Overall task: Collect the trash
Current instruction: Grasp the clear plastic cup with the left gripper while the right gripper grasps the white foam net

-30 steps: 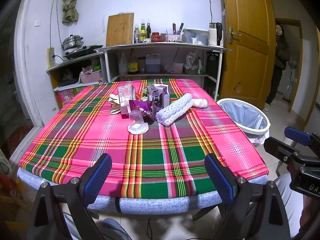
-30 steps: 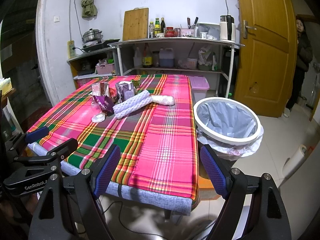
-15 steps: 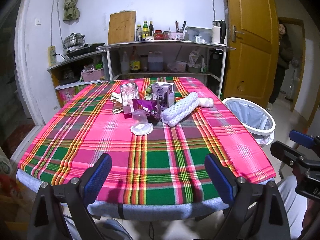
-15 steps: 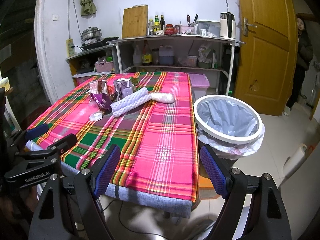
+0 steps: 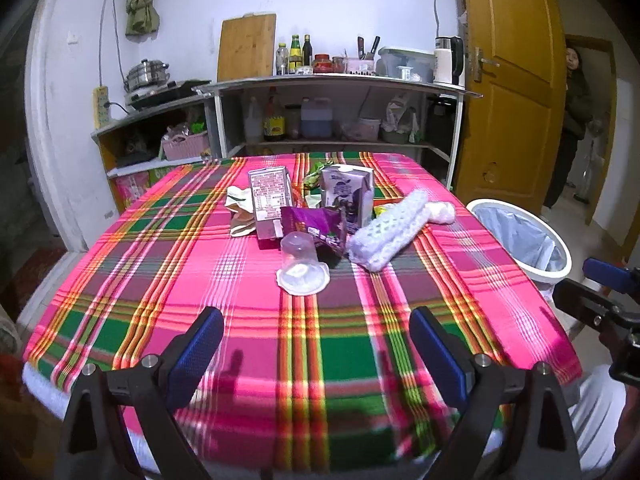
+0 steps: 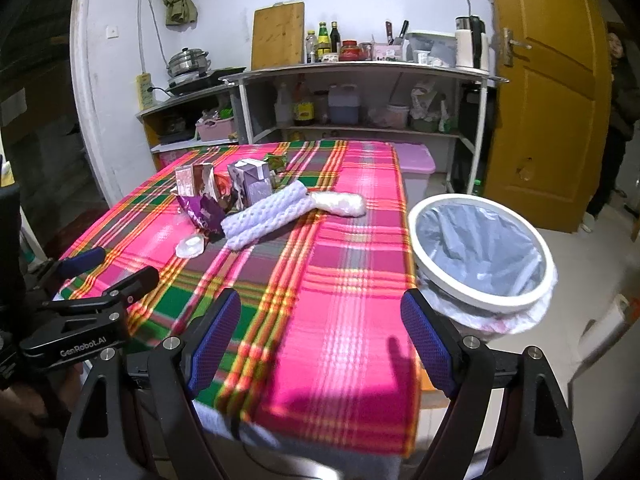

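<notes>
Over the near table edge, left gripper (image 5: pixel 316 354): blue-padded fingers (image 5: pixel 196 356) gaping wide, gripping nothing.
Right gripper (image 6: pixel 320 336): hovering likewise, jaws spread, empty.
Table: pink-and-green plaid tablecloth (image 5: pixel 248 320) covering it.
Trash: sitting mid-table, well ahead of both grippers; clear plastic cup (image 5: pixel 302 268) standing upside down nearest; purple foil wrapper (image 5: pixel 314 226) and two cartons (image 5: pixel 270 202) crowding behind, partly hiding each other.
White foam net sleeve (image 5: pixel 390 234): lying lengthwise, slanting toward the far right.
White round bin (image 6: pixel 482 254): standing beside the table's right side, grey liner showing, bottom hard to make out.

Trash pile (image 5: pixel 316 216) well ahead of my left tongs: cartons upright, clear cup (image 5: pixel 302 264) upside-down nearest; white lined bin (image 6: pixel 480 252) just beyond my right tongs.
</notes>
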Demonstrator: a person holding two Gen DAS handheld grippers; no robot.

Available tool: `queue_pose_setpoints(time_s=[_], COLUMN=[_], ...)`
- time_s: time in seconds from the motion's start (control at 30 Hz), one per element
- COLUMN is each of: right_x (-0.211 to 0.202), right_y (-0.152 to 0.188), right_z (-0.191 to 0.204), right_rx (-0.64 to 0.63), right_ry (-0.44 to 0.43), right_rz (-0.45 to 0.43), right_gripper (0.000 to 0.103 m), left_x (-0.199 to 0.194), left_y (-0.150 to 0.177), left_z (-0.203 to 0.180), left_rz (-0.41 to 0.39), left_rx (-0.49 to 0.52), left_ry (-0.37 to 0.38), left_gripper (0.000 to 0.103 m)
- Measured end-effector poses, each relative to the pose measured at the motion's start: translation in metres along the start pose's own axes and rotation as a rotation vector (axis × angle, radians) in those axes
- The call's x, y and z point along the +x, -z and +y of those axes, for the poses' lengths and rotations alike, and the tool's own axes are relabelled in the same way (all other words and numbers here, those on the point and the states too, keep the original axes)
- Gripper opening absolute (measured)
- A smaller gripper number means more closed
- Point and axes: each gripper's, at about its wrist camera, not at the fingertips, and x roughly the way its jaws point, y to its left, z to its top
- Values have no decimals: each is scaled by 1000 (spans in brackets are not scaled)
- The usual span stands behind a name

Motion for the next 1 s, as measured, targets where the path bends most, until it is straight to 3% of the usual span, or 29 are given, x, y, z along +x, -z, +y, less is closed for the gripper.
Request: queue_pose_setpoints(time_s=[0.5, 0.7, 1.0], right_x=[81, 112, 153], right_y=[-47, -63, -76], right_z=[10, 14, 18], right_rx=[69, 120, 221], right_ry=[-92, -118, -152], right_rz=[73, 109, 191], right_gripper=[82, 79, 76], left_x=[73, 98, 111], left_y=[-35, -35, -33], left_z=[47, 49, 48], left_rz=[80, 148, 170], left_rx=[-98, -103, -98], left_ry=[68, 117, 163], left_gripper=[91, 67, 36])
